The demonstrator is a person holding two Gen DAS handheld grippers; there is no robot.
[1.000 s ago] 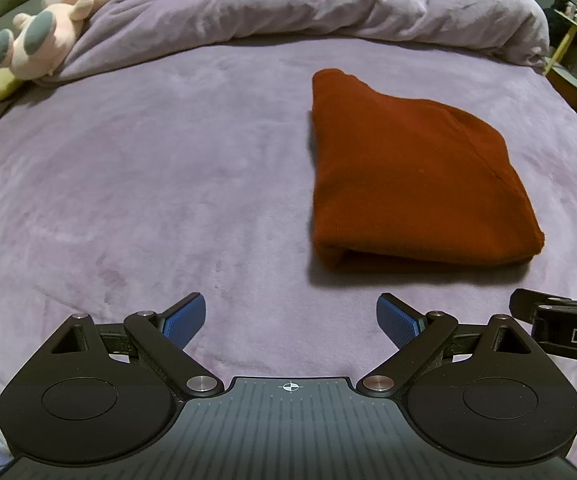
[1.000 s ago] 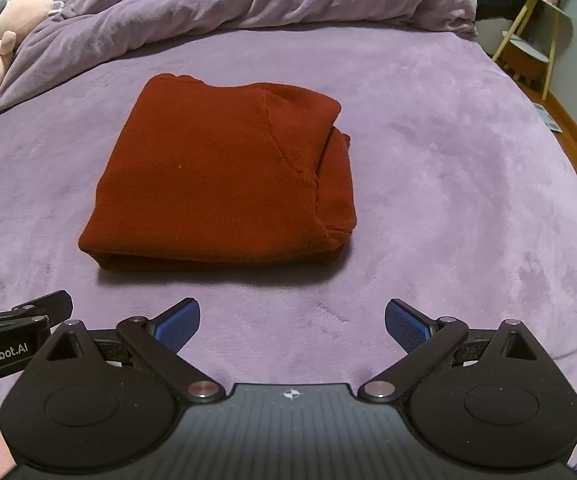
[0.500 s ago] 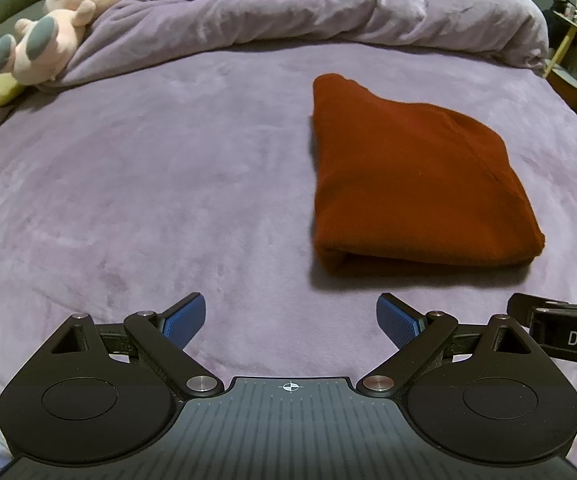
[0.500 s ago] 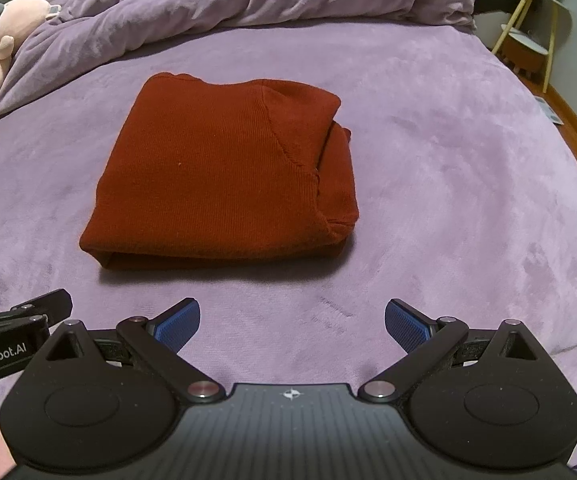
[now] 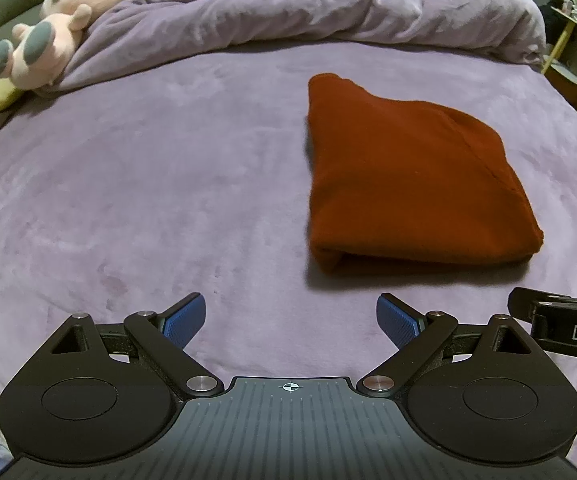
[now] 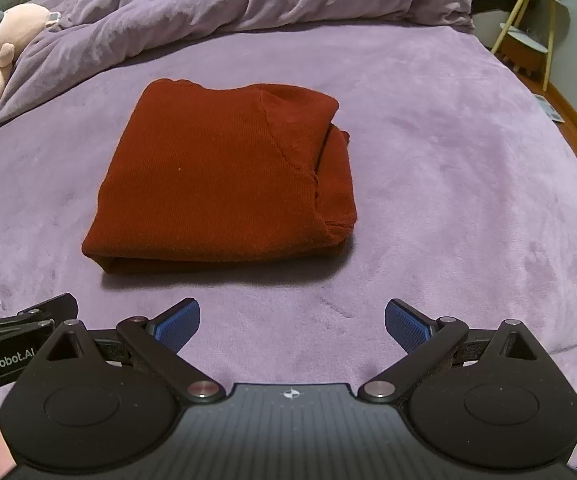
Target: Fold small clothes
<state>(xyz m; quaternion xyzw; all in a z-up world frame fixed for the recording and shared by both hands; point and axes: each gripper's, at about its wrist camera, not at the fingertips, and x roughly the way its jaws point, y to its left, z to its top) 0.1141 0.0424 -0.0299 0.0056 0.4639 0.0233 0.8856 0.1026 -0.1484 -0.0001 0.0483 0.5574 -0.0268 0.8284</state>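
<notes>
Two grippers, left gripper (image 5: 290, 318) and right gripper (image 6: 292, 322), hover with fingers spread and empty before the folded rust sweater (image 6: 224, 184) on the purple bed (image 6: 448, 160), where a careless nudge could undo its loose right-hand layers.

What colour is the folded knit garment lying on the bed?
The folded knit garment is a plain rust red with fine ribbing, no pattern. It shows best in the right wrist view.

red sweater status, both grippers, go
Left gripper open, empty. Right gripper open, empty. Red sweater folded flat on the purple bed, beyond both grippers, untouched. Nothing in the way.
</notes>
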